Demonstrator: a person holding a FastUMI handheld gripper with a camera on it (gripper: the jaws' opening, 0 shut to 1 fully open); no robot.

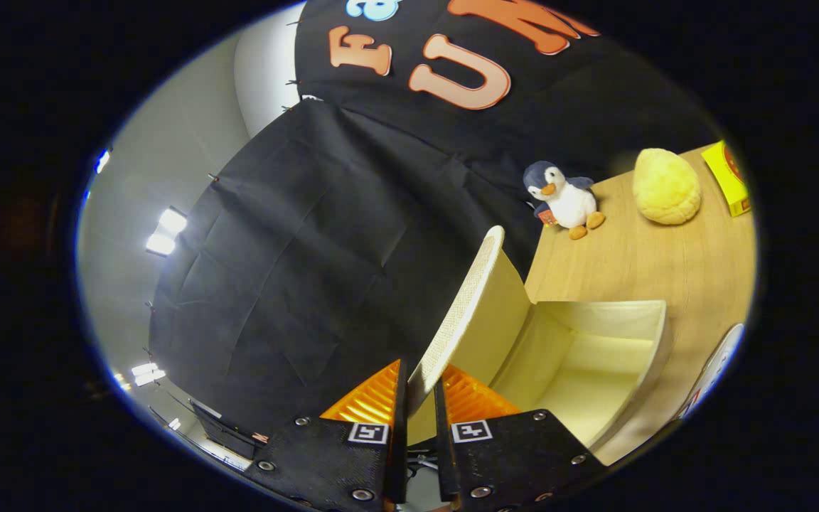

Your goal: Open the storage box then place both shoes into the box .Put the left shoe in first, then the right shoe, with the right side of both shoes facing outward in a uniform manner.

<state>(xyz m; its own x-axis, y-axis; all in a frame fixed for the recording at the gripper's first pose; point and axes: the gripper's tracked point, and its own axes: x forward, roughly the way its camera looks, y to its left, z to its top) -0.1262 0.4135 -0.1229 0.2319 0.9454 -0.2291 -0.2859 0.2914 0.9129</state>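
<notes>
A: Holding the lid (468, 299) of the storage box (594, 370) right now. My tongs (420, 398) are clenched on its free edge, one finger each side, and the lid stands nearly upright.

B: Where's the box?

A: Just ahead of the fingers on the worktop (637, 256), lid hinged on the side near me, open mouth beyond it. Pale inside, no shoes in the part I can see. Something white with a coloured trim (715, 370) sits just beside the box's far side; could be a shoe, can't tell.

B: So, opening step, nearly done?

A: I'd judge so. To do it well I'd carry the lid on along its hinge arc, past upright, so it rests back and won't drop shut once I let go. No yanking upward, since the box looks light and could lift or slide.

B: Anything in the way?

A: Toy penguin (562, 199), yellow plush lump (665, 186) and a yellow carton (728, 178) are well apart at the back of the worktop. Black cloth wall (296, 270) is behind the lid; I'd watch the lid doesn't snag it.
</notes>
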